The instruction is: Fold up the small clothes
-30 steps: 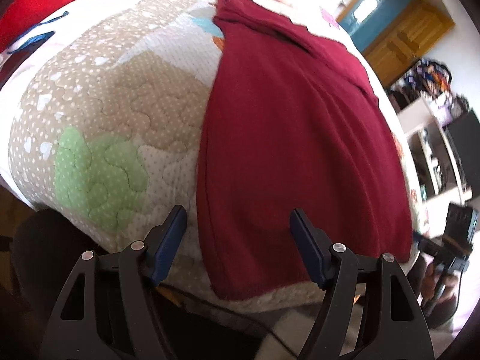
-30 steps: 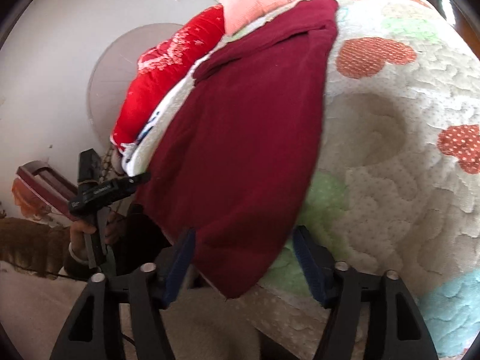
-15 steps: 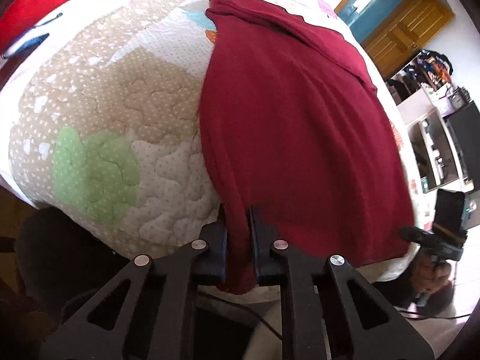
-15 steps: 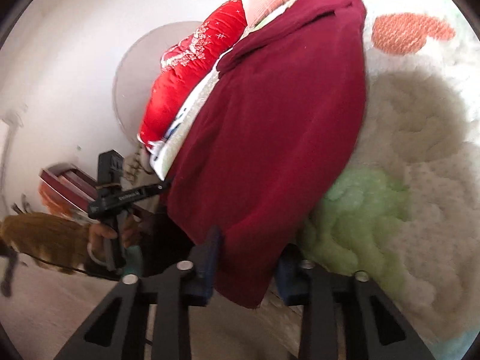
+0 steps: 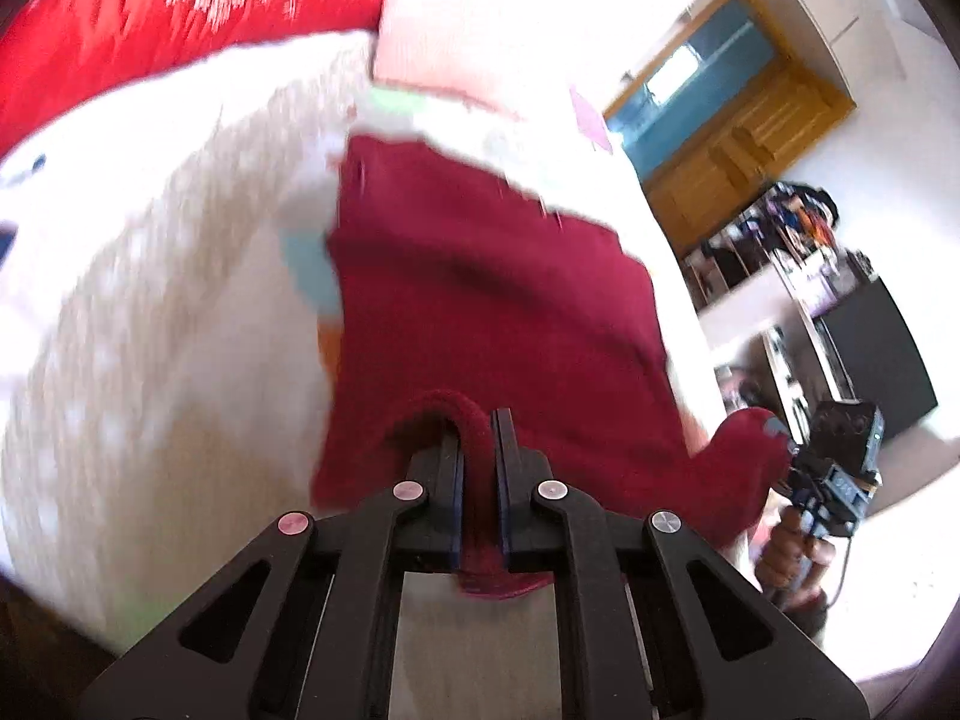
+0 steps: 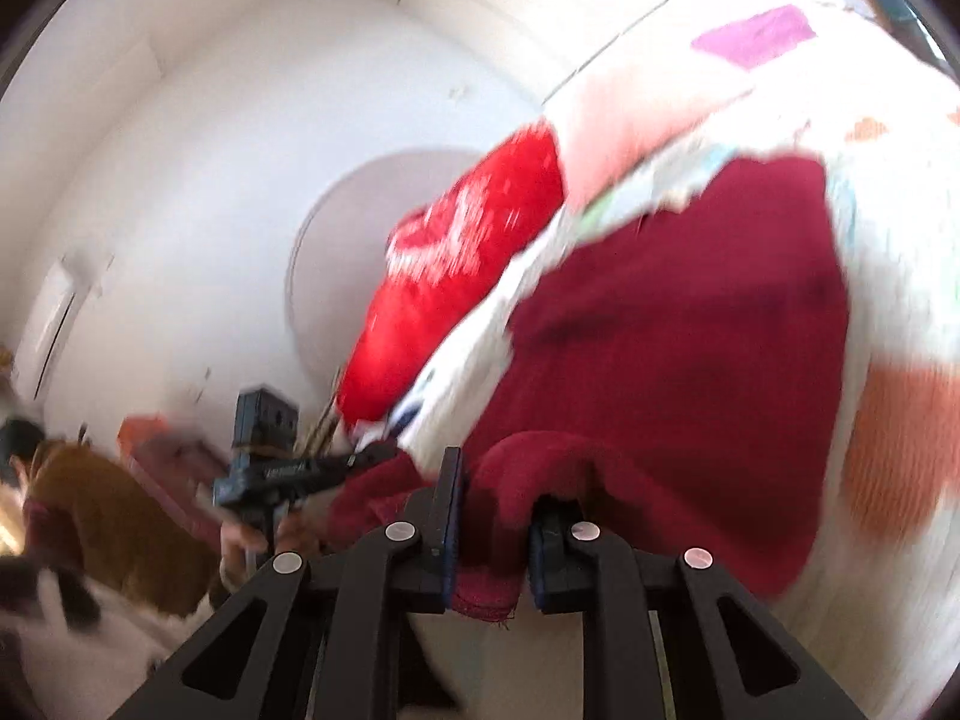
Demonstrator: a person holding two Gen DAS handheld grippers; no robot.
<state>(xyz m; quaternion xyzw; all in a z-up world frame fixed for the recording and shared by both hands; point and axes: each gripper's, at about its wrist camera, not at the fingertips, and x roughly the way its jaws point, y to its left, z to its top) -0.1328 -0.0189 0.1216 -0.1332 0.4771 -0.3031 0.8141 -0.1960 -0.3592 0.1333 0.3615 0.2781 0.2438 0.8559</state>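
The dark red garment [image 5: 492, 312] lies on the quilt [image 5: 150, 312], and I hold its near hem at both corners — to carry that edge over for a fold, I judge. My left gripper [image 5: 478, 468] is clenched on one; my right gripper [image 6: 495, 516] is closing on the bunched other.

Right gripper [image 6: 489, 516] jaws closing on maroon garment [image 6: 678, 324].

A second ago both tools stood open at the garment's [image 5: 492, 312] near hem on the bed [image 5: 168, 312]. Now the left tool [image 5: 478, 432] has clamped one corner, the right tool [image 6: 495, 516] is closing on the other, and both have lifted the hem up over the garment.
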